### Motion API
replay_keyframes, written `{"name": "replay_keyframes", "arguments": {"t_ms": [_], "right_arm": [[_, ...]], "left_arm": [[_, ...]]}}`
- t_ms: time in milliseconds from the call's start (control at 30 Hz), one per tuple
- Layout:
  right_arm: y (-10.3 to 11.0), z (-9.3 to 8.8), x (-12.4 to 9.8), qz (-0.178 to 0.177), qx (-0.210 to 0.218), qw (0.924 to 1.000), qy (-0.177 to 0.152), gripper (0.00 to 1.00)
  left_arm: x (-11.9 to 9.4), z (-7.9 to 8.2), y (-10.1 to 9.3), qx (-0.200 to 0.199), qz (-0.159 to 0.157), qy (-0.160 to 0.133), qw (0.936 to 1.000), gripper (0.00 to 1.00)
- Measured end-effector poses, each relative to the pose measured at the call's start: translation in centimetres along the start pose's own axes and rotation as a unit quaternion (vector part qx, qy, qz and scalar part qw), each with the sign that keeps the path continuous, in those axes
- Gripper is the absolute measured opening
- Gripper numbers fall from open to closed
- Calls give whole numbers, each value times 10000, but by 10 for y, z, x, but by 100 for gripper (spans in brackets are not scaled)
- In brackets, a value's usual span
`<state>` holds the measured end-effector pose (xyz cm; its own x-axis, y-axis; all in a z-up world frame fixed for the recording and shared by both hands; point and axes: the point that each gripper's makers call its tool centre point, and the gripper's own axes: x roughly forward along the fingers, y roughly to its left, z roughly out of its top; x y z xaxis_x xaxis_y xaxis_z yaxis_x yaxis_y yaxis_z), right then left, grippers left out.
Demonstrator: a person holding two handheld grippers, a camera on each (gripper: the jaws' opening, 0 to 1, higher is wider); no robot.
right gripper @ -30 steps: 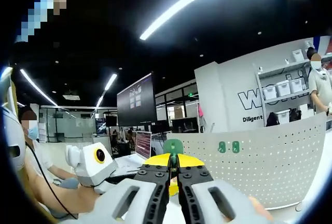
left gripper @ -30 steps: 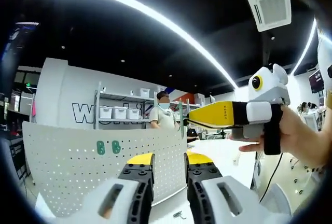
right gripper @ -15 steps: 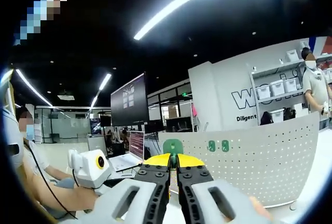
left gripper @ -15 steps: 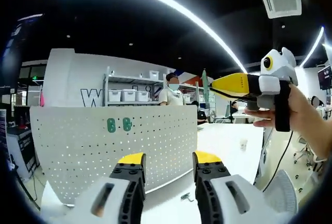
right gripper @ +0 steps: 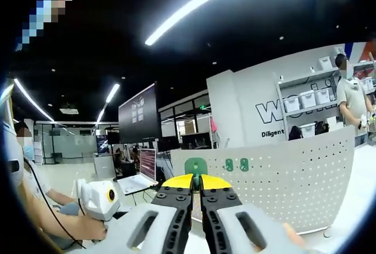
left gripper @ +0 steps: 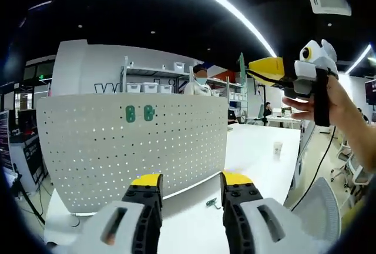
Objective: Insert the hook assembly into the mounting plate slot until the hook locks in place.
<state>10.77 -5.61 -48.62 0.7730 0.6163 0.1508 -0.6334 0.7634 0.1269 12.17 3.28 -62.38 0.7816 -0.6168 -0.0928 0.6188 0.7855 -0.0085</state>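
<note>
The mounting plate is a white perforated board [left gripper: 135,148] that stands upright on a white table [left gripper: 258,160]. Two green hooks [left gripper: 139,113] hang near its top. My left gripper [left gripper: 191,184] is open at the bottom of the left gripper view, nothing between its yellow tips. At upper right a hand holds my right gripper [left gripper: 254,67] with a green hook part [left gripper: 241,69] at its tip. In the right gripper view my right gripper [right gripper: 196,181] is shut on that green hook [right gripper: 195,166], in front of the board [right gripper: 282,183]. My left gripper [right gripper: 100,198] sits low left.
A small loose metal piece [left gripper: 211,203] lies on the table just ahead of the board's foot. A paper cup [left gripper: 277,147] stands farther back on the table. A person [left gripper: 200,83] stands behind the board by shelves of white bins [left gripper: 153,87].
Both views have shifted, and the left gripper view now takes in more table. The right gripper has risen slightly above the board's right edge, still shut on the hook. The left gripper stays open.
</note>
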Motion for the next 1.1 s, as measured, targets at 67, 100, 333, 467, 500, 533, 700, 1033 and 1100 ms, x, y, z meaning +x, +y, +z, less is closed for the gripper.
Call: {"name": "replay_keyframes", "arguments": {"t_ms": [67,100,333,467,500,533,700,1033,1100], "right_arm": [[-1,-1,1,-1,-4,10000,-1,1],[-1,-1,1,-4,-7,10000,1,1],[-4,-1,4,-28,-64,10000,-8,1],[-9,-1,5,-70,-73,9999,-15,1],[-11,0,5,-91,-84,9999,-22,1],[-12,0,5,-110,-99,9999,-24,1],[-23,-1,9,-224,-139,9996,-29,1],[-38,-4,22,-454,-247,9986,-67,1],[-41,-3,27,-525,-319,9981,-103,1]], "left_arm": [[-3,-9,1,-17,41,115,9999,44],[-4,-12,2,-45,47,145,9999,44],[-10,-28,13,-78,222,310,9992,51],[-13,-38,18,-124,298,474,9984,52],[-13,-40,20,-126,323,506,9981,52],[-14,-41,20,-126,331,510,9981,53],[-15,-42,18,-336,232,345,9986,58],[-24,-51,18,-459,246,338,9981,62],[-25,-51,18,-464,244,330,9981,61]]}}
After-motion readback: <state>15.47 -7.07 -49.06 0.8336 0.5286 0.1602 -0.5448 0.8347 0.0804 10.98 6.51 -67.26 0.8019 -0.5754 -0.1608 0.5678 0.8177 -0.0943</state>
